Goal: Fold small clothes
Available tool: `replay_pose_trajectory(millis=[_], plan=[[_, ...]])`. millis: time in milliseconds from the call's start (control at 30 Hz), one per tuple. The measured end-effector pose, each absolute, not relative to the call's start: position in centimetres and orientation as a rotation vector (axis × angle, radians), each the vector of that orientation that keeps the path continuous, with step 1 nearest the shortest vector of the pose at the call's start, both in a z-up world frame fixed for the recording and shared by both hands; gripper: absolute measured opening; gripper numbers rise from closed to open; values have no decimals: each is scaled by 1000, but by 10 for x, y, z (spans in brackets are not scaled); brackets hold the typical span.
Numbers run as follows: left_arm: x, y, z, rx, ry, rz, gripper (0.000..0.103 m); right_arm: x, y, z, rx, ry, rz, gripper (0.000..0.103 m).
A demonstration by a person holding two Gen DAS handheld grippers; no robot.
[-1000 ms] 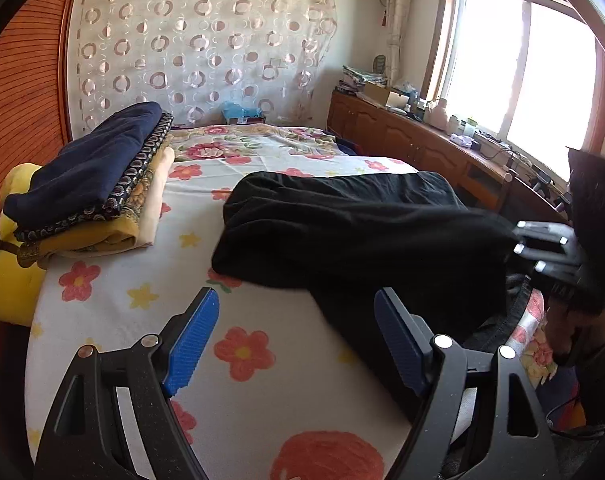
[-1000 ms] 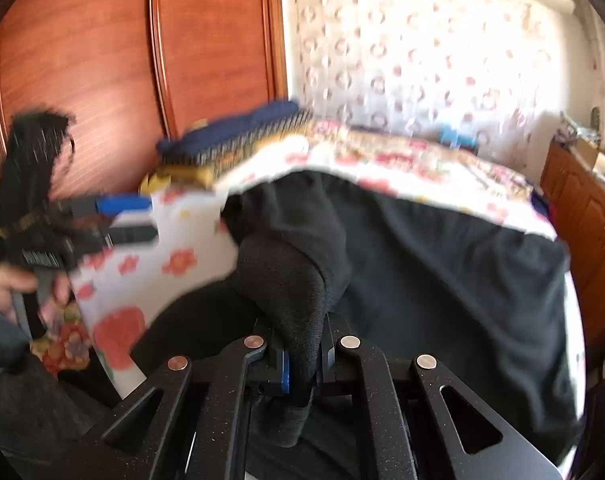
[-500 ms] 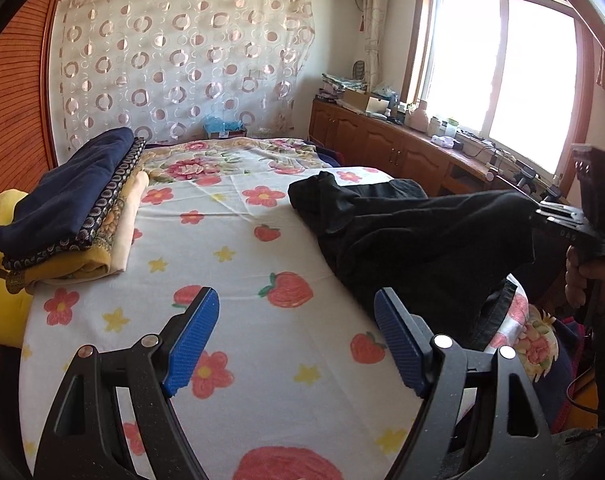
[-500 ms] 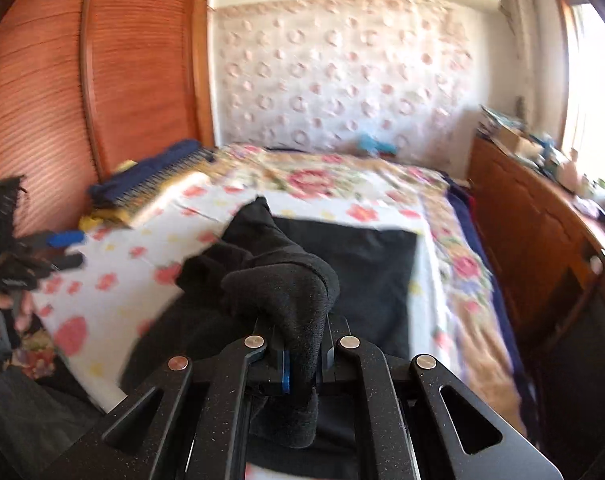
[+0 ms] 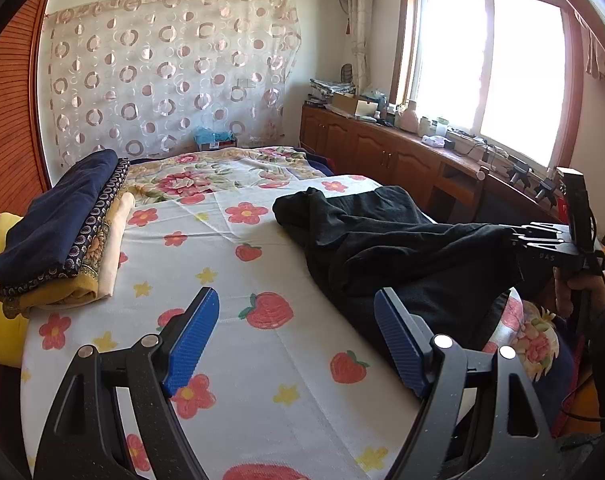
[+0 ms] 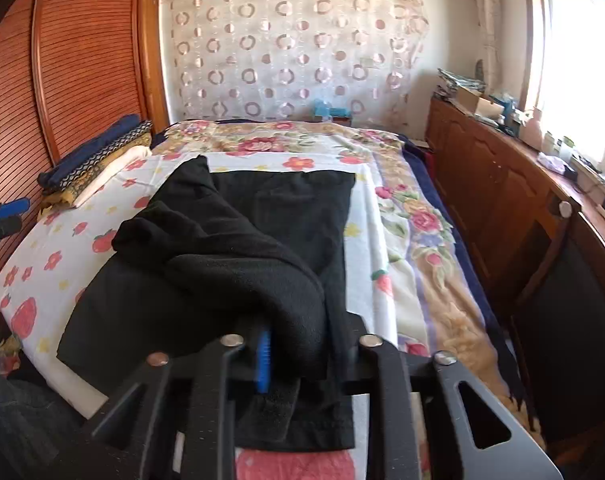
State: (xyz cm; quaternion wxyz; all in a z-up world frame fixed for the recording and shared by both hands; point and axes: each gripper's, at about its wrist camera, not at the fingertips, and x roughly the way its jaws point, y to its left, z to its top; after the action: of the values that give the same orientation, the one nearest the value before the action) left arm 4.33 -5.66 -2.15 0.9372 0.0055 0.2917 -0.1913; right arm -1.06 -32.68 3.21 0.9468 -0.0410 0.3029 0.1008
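In the right wrist view, nearest at 6 o'clock, the right gripper (image 6: 306, 360) has its jaws opening; a thick fold of the black garment (image 6: 262, 248) lies between them, draped over the blue pad (image 6: 263, 362), and the pads seem no longer to press it. The garment, probably small trousers or a similar piece, lies on the bed (image 6: 386, 216) from 6 o'clock up to the middle, one half folded over the other with a bulky roll running toward 10 o'clock.

In the left wrist view, the left gripper (image 5: 294, 336) hangs at 6 o'clock above the strawberry sheet (image 5: 230, 240), jaws wide and with nothing between them; the garment is at 3 o'clock from it, close to the right finger.

To do this release well, I judge that the right jaws should part fully before the gripper draws back toward 6 o'clock, so the cloth does not catch on the pad and pull the fold open. The roll is uneven, so the free left gripper could press or smooth it toward the far edge, keeping both edges in line.

Further away, at 9 o'clock, a stack of folded clothes (image 5: 58, 232) rests by the wooden wardrobe (image 6: 70, 72); at the far end hangs the curtain with rings (image 5: 166, 68)
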Motion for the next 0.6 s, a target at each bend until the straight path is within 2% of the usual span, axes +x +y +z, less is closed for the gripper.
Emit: replay_pose_trajectory(millis=[67,233,600], plan=[[43,-58,-22,14,596,-389,81,-13,-335,35,-81,621,196,39],[44,-58,-21,13,597,-387,81,-24,-327,37,-87,574,185,41],[42,-53,-26,-7,600,-369,81,-21,-282,29,-101,502,320,54]])
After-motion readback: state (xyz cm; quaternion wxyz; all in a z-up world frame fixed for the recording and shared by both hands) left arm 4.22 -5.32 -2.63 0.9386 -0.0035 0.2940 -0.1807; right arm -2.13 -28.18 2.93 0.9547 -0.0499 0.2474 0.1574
